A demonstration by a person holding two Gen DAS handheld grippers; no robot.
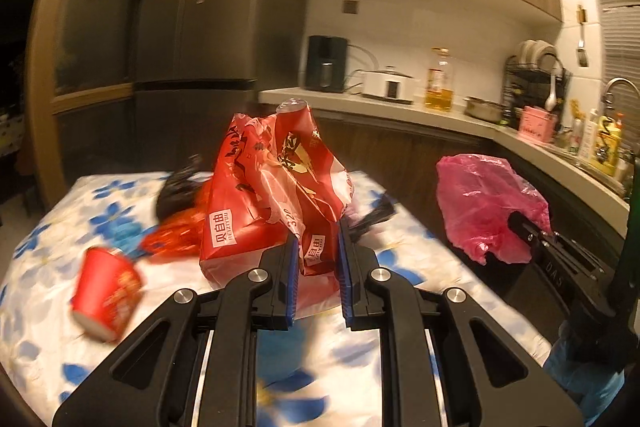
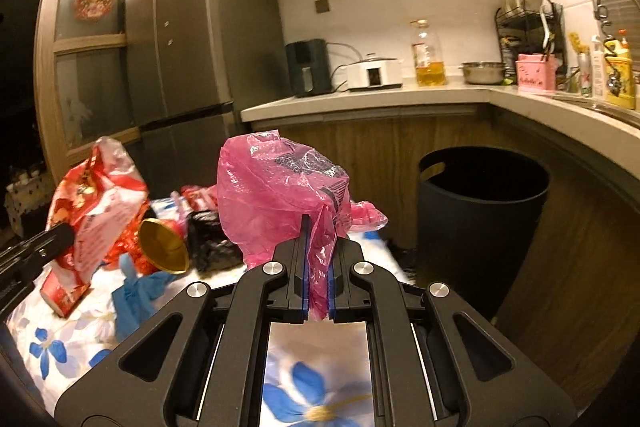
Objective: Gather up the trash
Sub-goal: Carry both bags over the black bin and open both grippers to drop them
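Note:
My left gripper [image 1: 317,227] is shut on a crumpled red snack bag [image 1: 264,195], held above the flowered tablecloth [image 1: 60,219]. In the right wrist view the same red bag [image 2: 100,195] hangs at the left, with the left gripper's finger [image 2: 52,239] on it. My right gripper [image 2: 318,227] is shut on a pink plastic bag [image 2: 276,195], lifted off the table; the pink bag [image 1: 484,203] also shows at the right in the left wrist view. A red paper cup [image 1: 106,293] lies tipped on the cloth. Black wrapping [image 2: 208,239] and red wrappers [image 1: 172,235] lie behind.
A black trash bin [image 2: 480,211] stands on the floor right of the table, under the kitchen counter [image 2: 360,99]. A dark fridge [image 2: 188,39] is behind the table. A blue glove [image 2: 136,295] lies on the cloth. The counter holds appliances, an oil bottle and a dish rack.

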